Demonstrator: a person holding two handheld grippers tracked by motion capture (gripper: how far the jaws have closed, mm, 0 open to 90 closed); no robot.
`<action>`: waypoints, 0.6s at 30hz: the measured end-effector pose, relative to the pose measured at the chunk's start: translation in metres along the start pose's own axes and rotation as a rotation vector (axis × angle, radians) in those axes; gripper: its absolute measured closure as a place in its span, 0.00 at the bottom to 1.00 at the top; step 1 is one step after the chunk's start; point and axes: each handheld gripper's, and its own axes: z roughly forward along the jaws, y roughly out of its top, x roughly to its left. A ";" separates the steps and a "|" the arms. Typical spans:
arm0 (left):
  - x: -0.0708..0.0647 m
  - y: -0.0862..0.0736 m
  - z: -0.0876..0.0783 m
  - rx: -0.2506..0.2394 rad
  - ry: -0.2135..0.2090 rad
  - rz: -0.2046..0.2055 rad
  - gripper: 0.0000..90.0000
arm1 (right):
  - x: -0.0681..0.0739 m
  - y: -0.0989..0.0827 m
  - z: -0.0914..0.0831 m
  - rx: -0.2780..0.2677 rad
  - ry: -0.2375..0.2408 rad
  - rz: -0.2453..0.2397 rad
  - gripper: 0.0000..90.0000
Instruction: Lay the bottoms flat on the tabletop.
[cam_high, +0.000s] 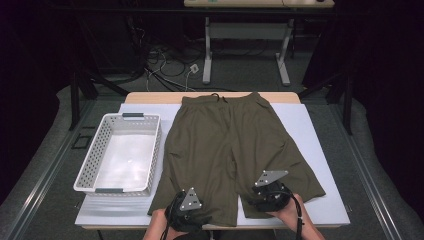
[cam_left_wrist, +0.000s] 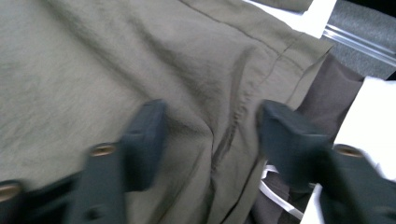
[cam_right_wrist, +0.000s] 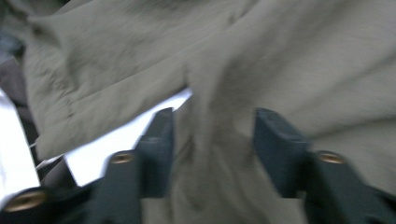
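High view: olive-green fabric shorts are spread flat on the white-topped table, waistband at the far edge; a white perforated plastic basket is set just beside them. The left gripper and right gripper are placed over the leg hems.

Left gripper view: jaws are parted, cloth lying between, unpinched.

Right gripper view: jaws are parted over bunched cloth, blurred.

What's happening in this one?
A person works a pair of olive-green fabric shorts laid flat on a white-covered table, holding a gripper at each leg hem. The left gripper and right gripper both stand open over the cloth, gripping nothing. A white perforated plastic basket sits to the left.
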 end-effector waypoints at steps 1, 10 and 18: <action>0.000 0.001 0.001 0.008 0.007 0.001 0.31 | -0.002 0.000 -0.002 -0.003 -0.005 0.014 0.43; 0.002 0.003 0.008 -0.015 0.006 0.013 0.51 | -0.044 -0.011 -0.021 -0.069 -0.124 0.132 0.34; 0.003 0.004 0.010 -0.040 -0.001 0.018 0.82 | -0.109 -0.039 -0.041 -0.056 -0.395 0.354 0.41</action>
